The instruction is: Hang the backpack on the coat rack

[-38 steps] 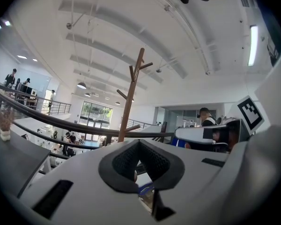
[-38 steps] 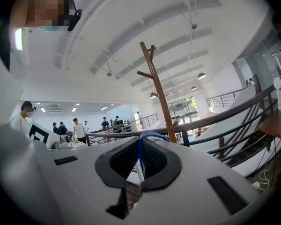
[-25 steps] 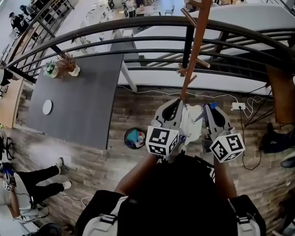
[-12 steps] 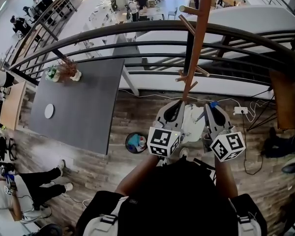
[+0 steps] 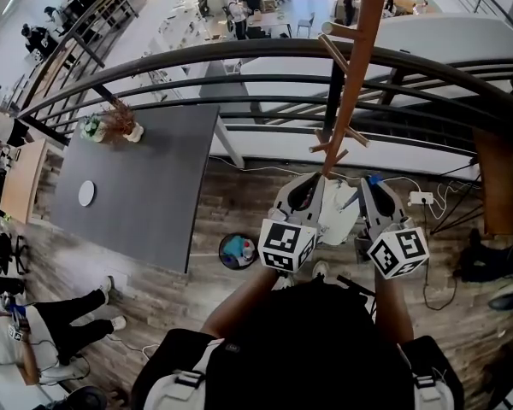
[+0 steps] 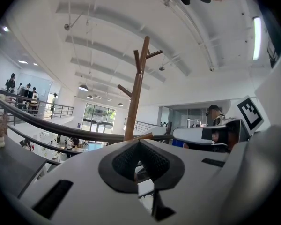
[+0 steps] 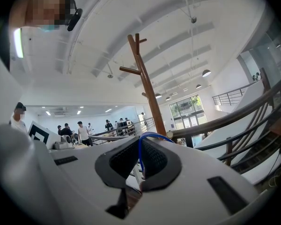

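Containers: a round bin (image 5: pixel 221 253) is seen on the floor left of the coat rack (image 5: pixel 350 67) foot. It is part-filled with blue and white items that can't be identified. A plant pot (image 5: pixel 132 131) is set at the far corner of the grey table (image 5: pixel 145 186), well left of the rack, and a white disc (image 5: pixel 86 194) lies on the same table.

The backpack (image 5: pixel 335 216), white, is held off the floor right at the rack's foot, between both grippers. The left gripper (image 5: pixel 306 186) jaws are drawn together with white fabric pinched just below the pads. The right gripper (image 5: pixel 363 188) jaws are clamped on a blue loop (image 7: pixel 140 153) of the pack. No peg is engaged.

Room: the lowest pegs (image 5: pixel 329 148) are seen just above the gripper tips, with more pegs higher up the pole. The curved railing (image 5: pixel 239 54) runs directly behind the rack, so room beyond the rack is tight. Wood floor is open to the left of the rack up to the table edge.

Obstructions: a power strip (image 5: pixel 421 198) and cable (image 5: pixel 432 276) lie on the floor right of the rack. A person (image 5: pixel 60 331) is seated on the floor far left of the rack, past the table.
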The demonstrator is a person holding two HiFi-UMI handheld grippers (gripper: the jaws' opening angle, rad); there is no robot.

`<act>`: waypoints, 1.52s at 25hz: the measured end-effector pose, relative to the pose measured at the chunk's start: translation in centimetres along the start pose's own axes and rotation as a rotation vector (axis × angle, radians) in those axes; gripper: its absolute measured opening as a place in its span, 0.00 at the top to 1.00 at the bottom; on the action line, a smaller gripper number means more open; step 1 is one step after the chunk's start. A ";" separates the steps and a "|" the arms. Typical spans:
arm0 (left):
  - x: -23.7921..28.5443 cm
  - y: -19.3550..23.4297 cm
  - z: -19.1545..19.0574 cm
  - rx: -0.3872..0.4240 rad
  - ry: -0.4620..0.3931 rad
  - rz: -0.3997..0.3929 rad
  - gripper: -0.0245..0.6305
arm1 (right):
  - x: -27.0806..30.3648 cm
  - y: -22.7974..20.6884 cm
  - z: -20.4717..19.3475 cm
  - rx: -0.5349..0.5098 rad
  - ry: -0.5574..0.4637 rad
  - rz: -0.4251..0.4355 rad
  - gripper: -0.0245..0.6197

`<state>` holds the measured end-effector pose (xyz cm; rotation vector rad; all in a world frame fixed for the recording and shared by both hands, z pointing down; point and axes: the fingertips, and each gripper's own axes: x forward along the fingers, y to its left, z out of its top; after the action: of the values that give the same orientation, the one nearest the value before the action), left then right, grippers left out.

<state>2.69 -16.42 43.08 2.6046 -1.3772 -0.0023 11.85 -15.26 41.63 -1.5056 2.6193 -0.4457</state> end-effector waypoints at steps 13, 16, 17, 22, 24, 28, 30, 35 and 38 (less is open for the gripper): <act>2.2 1.8 -0.2 -0.009 0.009 0.012 0.95 | 3.2 -1.3 0.6 0.003 0.003 0.015 0.94; 2.7 2.1 -0.1 -0.010 0.009 0.017 0.95 | 3.7 -1.7 0.7 0.003 0.005 0.020 0.94; 3.0 2.1 -0.1 -0.010 0.010 0.019 0.95 | 3.9 -1.9 0.8 0.004 0.005 0.022 0.94; 4.1 2.2 0.0 -0.013 0.014 0.025 0.95 | 4.6 -2.8 1.3 0.003 0.010 0.028 0.94; 3.8 2.3 0.2 -0.013 0.011 0.027 0.95 | 4.6 -2.3 1.3 0.002 0.012 0.032 0.94; 4.5 2.6 1.0 -0.014 0.009 0.030 0.95 | 5.3 -2.5 1.9 0.004 0.017 0.037 0.94; 4.9 2.8 0.8 -0.014 0.009 0.031 0.95 | 5.6 -2.8 1.9 0.005 0.017 0.039 0.94; 5.3 3.1 0.5 -0.014 0.010 0.033 0.95 | 6.1 -3.2 1.8 -0.004 0.020 0.046 0.94; 5.4 3.2 0.4 -0.018 0.014 0.034 0.95 | 6.3 -3.2 1.7 -0.006 0.032 0.045 0.94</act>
<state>3.09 -22.63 43.72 2.5610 -1.4107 0.0079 11.68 -22.51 41.40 -1.4503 2.6752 -0.4627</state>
